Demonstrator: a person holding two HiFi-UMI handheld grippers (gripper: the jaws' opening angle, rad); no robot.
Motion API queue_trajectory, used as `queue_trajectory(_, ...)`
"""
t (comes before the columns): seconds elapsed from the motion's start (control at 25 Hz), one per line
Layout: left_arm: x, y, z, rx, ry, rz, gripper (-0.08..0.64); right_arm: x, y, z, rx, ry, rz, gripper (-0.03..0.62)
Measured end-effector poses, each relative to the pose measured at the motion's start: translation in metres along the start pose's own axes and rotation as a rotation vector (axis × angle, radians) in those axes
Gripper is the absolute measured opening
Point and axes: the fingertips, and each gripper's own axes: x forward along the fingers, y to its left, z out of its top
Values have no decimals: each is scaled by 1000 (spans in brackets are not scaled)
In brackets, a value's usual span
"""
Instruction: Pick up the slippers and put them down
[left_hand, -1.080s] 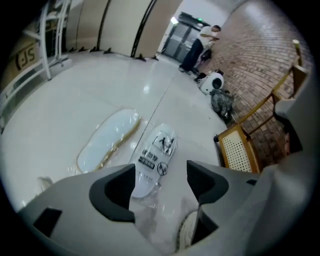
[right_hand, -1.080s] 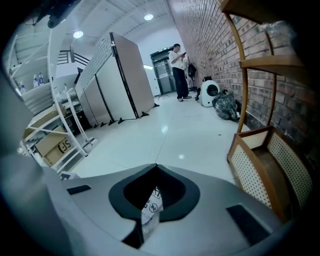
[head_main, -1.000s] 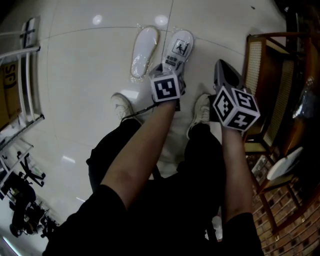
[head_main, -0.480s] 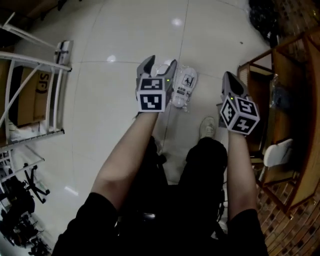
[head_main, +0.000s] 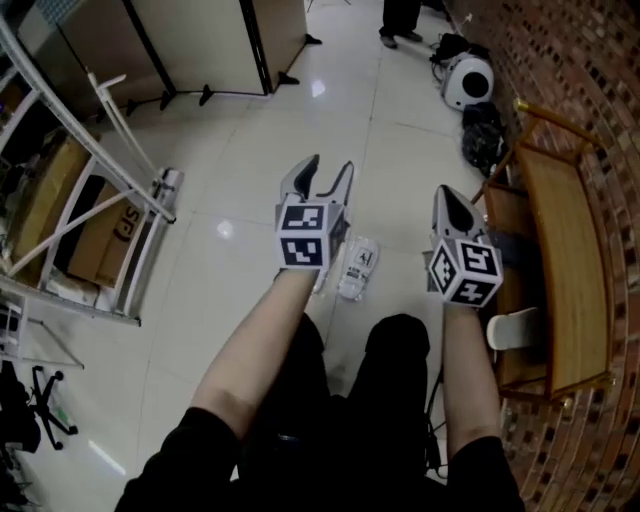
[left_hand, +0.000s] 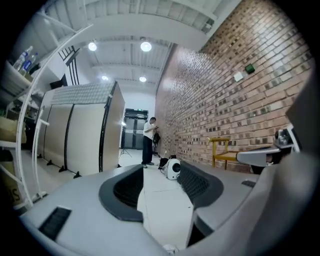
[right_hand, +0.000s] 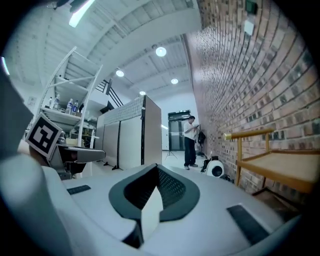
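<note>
Head view: the left gripper (head_main: 330, 168) has its jaws apart, having just been narrowing, with nothing between them; the right gripper (head_main: 444, 195) is closed and empty. A white flat slipper with a printed label (head_main: 358, 268) lies on the glossy pale tiled floor (head_main: 220, 300), just beside the left gripper's marker cube.

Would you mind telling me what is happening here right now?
A person holds both grippers level above the glossy white tiled floor. The flat white slippers lie on it below, held by neither. The left gripper is open and empty, its jaws having just been closing; the right gripper is shut on nothing.
</note>
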Motion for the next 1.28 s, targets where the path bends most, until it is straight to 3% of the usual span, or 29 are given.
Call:
queue_trajectory(0.08, -24, -5, 21, 35, -46, 13, 159, -25, 4, 17, -19, -40, 0, 8)
queue_trajectory(0.16, -50, -4, 43, 45, -116, 31, 8, -47, 7, 31, -34, -78, -2, 8)
queue_trajectory(0.28, -72, 2, 65, 60, -193, 42, 2, -62, 8, 51, -55, -134, 20, 8)
queue_trajectory(0.44, -100, -9, 60, 143, -187, 5, 2, -86, 18, 48, -58, -141, 43, 8)
queue_trajectory(0.68, -173, -17, 36, 8, -210, -18, 2, -149, 52, 25, -68, -141, 62, 8)
queue_trajectory(0.96, -232, -34, 18, 13, -197, 9, 2, -221, 61, 22, -68, -171, 68, 8)
queue_trajectory(1.28, -308, -61, 4, 9, -220, -77, 2, -304, 43, 9, -47, -206, 26, 8)
